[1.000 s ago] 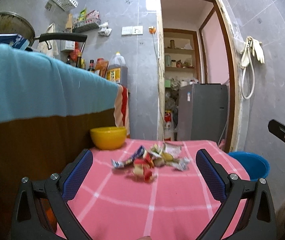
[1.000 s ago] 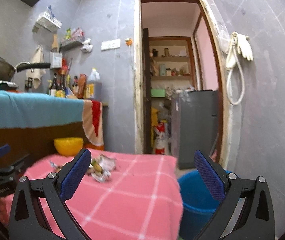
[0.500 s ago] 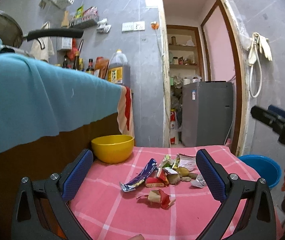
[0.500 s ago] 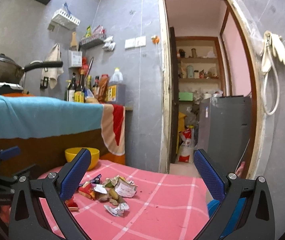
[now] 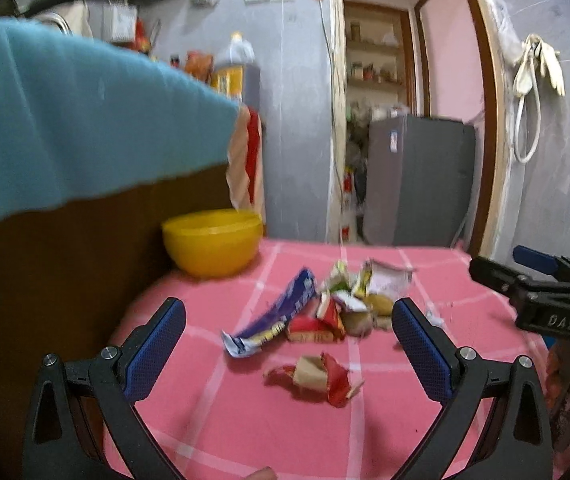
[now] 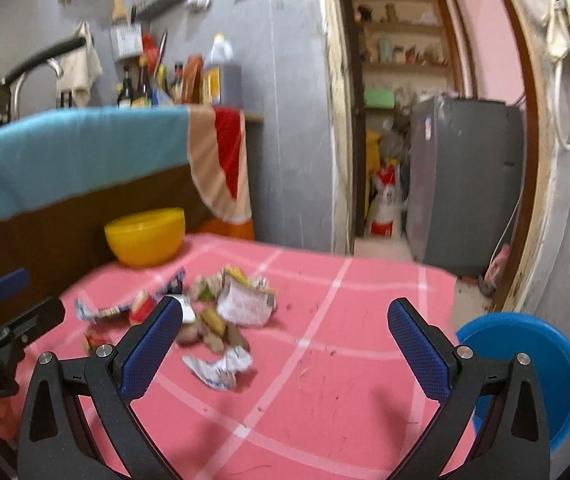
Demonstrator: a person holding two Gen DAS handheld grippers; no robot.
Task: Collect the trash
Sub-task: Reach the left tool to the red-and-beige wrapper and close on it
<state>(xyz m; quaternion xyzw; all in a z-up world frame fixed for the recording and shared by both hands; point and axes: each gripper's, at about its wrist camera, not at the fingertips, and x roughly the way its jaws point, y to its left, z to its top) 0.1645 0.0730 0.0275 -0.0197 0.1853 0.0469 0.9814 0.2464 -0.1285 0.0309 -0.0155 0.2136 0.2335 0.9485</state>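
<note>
A heap of crumpled wrappers and scraps (image 5: 345, 300) (image 6: 221, 312) lies on the pink checked tablecloth (image 5: 285, 432) (image 6: 325, 400). A blue wrapper (image 5: 281, 316) lies at its left, a torn red one (image 5: 317, 376) sits nearest my left gripper, and a white crumpled piece (image 6: 221, 368) lies nearest my right. My left gripper (image 5: 289, 352) hovers open above the red wrapper, nothing between its fingers. My right gripper (image 6: 285, 352) is open over the cloth, its left finger (image 6: 153, 344) beside the heap. A blue bin (image 6: 525, 372) stands off the table's right edge.
A yellow bowl (image 5: 213, 240) (image 6: 145, 236) sits at the table's far left corner, against a counter draped in teal cloth (image 5: 77, 120). A doorway with a grey fridge (image 6: 465, 184) lies beyond. The right gripper's body (image 5: 545, 300) shows at the left view's right edge.
Both grippers have moved forward and tilted down toward the trash heap, which now appears larger and closer. The blue bin has come back into the right wrist view.
</note>
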